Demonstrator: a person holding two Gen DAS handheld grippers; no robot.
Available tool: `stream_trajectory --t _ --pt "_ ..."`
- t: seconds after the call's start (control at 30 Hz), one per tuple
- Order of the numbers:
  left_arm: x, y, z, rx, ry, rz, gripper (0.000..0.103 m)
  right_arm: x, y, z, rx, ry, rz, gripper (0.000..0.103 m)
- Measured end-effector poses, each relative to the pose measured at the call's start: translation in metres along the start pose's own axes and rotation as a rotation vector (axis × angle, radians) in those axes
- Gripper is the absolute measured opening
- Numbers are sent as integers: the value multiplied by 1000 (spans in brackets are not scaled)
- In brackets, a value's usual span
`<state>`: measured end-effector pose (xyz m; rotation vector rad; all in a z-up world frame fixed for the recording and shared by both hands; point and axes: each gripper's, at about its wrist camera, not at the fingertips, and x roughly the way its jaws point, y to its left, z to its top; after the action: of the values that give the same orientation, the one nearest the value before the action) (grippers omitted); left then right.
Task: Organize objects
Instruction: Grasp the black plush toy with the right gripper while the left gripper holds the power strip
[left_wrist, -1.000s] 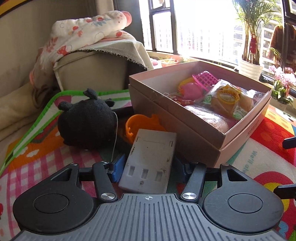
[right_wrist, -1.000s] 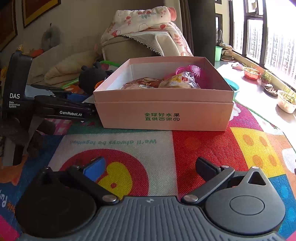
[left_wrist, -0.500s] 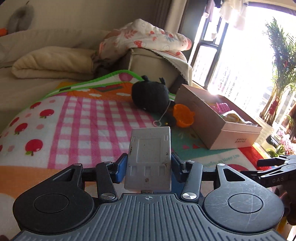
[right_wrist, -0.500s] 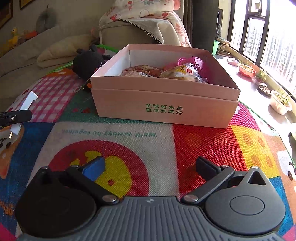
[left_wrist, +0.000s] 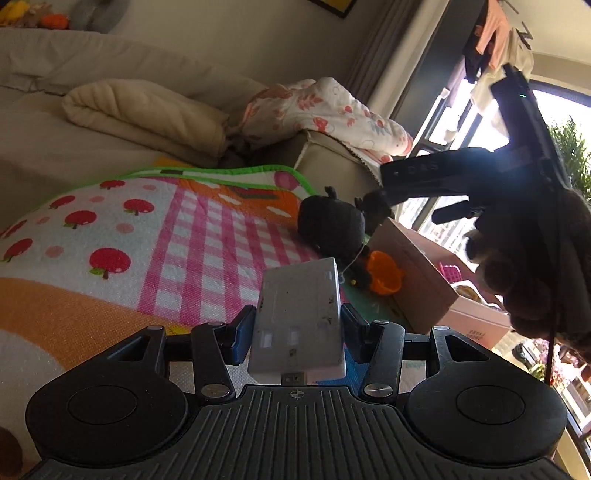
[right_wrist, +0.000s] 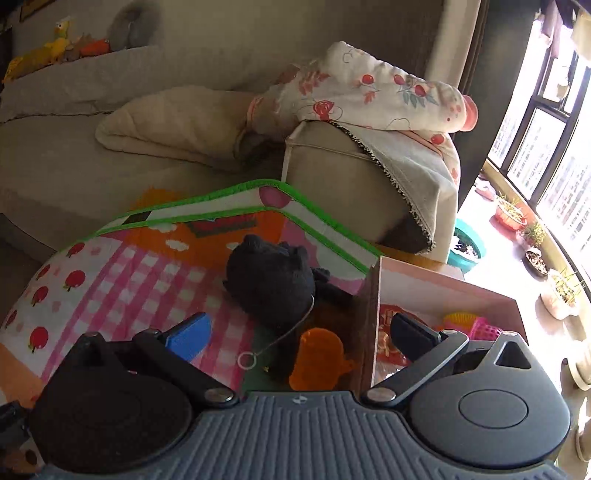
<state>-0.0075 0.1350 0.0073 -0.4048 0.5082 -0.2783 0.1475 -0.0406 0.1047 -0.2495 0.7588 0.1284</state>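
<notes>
Midair, left claw (left_wrist: 297, 328) clenched on white plastic plate (left_wrist: 299, 317), lifted above checkered play mat (left_wrist: 110, 236). Right claw (right_wrist: 299, 336) spread wide, gripping nothing, hovering over orange toy (right_wrist: 317, 358) and black plush toy (right_wrist: 273, 284) beside pink cardboard box (right_wrist: 443, 291). Inside box: pink basket (right_wrist: 484, 330), snack packets. Behind: beige sofa (right_wrist: 110, 147), floral blanket (right_wrist: 369, 92).

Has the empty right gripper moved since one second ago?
Yes. The right gripper went forward and left along the pink cardboard box, now over the orange plastic toy.
</notes>
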Motion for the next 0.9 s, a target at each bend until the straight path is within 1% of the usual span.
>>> stream_trajectory --t 0.1,0.17,0.2,0.27,0.3,0.33,0.37,0.43,0.53,0.6,0.67,0.7,0.8,0.83,0.9 --pt "-1 1 0 -12 -11 -4 54 61 24 30 13 64 -18 103" --pt "-2 5 0 -32 -23 -8 54 92 36 37 19 98 -27 103" --pt "-4 8 0 -52 -31 -7 54 101 41 37 16 99 -39 103" --pt "-6 12 0 -80 -49 -11 54 112 49 33 -5 95 -67 96" --pt "-7 12 0 -86 -57 -10 54 113 52 31 -29 88 -97 89" --pt "-9 12 0 -87 -65 -7 54 111 56 29 -60 80 -116 79" --pt "-10 11 0 -84 -72 -2 54 105 57 27 -89 76 -129 79" --pt "-11 10 0 -76 -83 2 54 87 52 25 -84 79 -94 76" --pt "-14 9 0 -77 -106 28 54 37 43 17 -89 18 -58 74" --pt "-20 6 0 -68 -133 64 54 -4 33 7 -88 -20 -23 73" --pt "-23 -1 0 -61 -115 93 54 -44 21 -7 -75 -37 27 73" --pt "-24 -5 0 -62 -95 94 54 -61 16 -17 -71 -35 48 73" --pt "-29 -24 -2 -26 -31 66 54 -96 -1 -50 -47 23 101 73" --pt "-30 -31 -2 -7 -17 60 54 -102 -8 -62 -23 59 115 74" --pt "-31 -47 -5 32 2 39 54 -104 -22 -85 49 173 151 74"
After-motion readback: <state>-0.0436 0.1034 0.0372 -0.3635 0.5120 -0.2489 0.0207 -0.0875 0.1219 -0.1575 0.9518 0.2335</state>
